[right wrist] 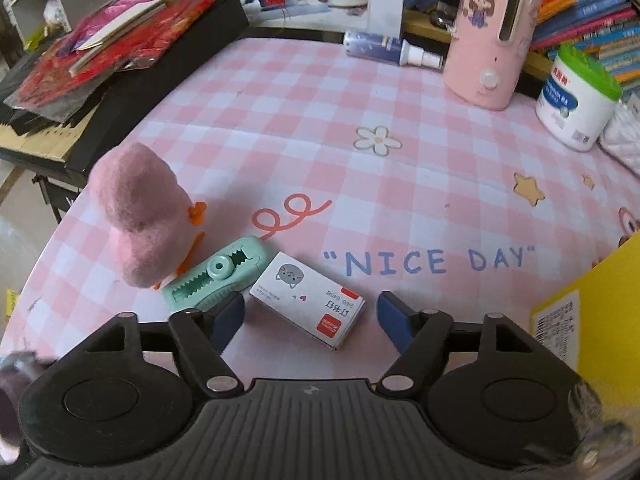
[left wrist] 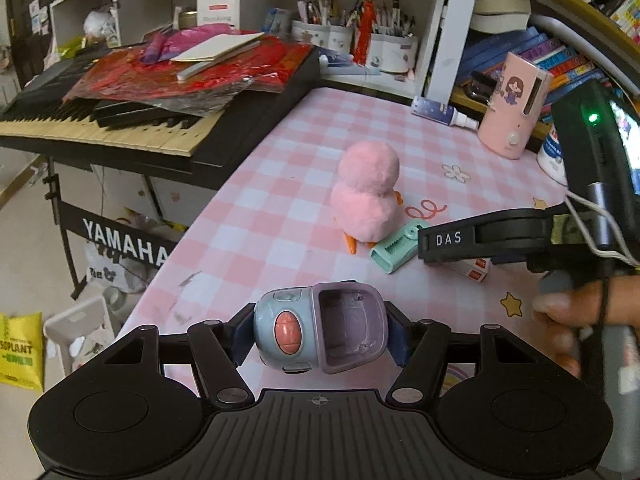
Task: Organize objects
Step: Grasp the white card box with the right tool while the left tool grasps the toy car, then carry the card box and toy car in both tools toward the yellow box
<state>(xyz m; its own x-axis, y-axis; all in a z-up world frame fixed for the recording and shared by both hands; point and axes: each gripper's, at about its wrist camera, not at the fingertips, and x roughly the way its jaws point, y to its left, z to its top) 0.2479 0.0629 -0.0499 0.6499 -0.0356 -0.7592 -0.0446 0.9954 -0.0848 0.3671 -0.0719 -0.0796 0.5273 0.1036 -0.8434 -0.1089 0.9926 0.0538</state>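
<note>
keyboard (left wrist: 120,128) left of table | pen cups (left wrist: 352,40) | books (right wrist: 592,8) behind

Desk (right wrist: 420,184): pink-and-white check. Fuzzy plush duck (right wrist: 140,216): pink, orange feet. Plastic clip (right wrist: 216,276): mint green. Small cardboard box (right wrist: 308,300): white, red label.

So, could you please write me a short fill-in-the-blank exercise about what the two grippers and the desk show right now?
1. The left gripper is shut on a small blue and ____ toy.
2. The right gripper is open, its fingers either side of a white ____.
3. The mint green clip lies right beside the ____ plush toy.
4. The tablecloth reads "NICE ____".

Missing words: purple; box; pink; DAY
</note>
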